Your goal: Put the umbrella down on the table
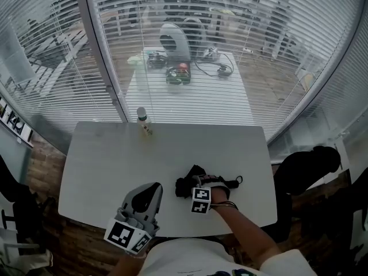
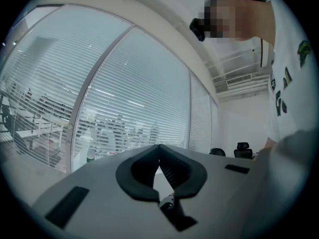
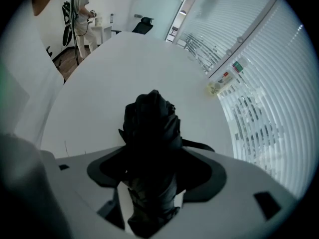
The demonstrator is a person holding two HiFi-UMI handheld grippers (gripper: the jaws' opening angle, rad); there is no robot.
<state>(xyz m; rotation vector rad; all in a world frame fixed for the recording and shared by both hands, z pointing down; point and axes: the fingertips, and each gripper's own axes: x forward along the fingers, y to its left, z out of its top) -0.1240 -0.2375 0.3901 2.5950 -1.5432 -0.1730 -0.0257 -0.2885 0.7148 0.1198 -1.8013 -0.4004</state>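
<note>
Umbrella (image 1: 194, 181): lying folded, black, on table (image 1: 103, 160)
Right tongs (image 1: 202, 184): standing released, umbrella sitting between them
Left tongs (image 1: 154, 187): sitting clenched, gripping nothing, at table's near edge

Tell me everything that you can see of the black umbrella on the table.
The umbrella is black and folded short into a crumpled fabric bundle, with a thin strap sticking out to one side. It lies on the white table, near the person's edge. Its near end sits between the jaws of the right gripper, which stand wide apart on either side of it. Nothing else touches it.
</note>
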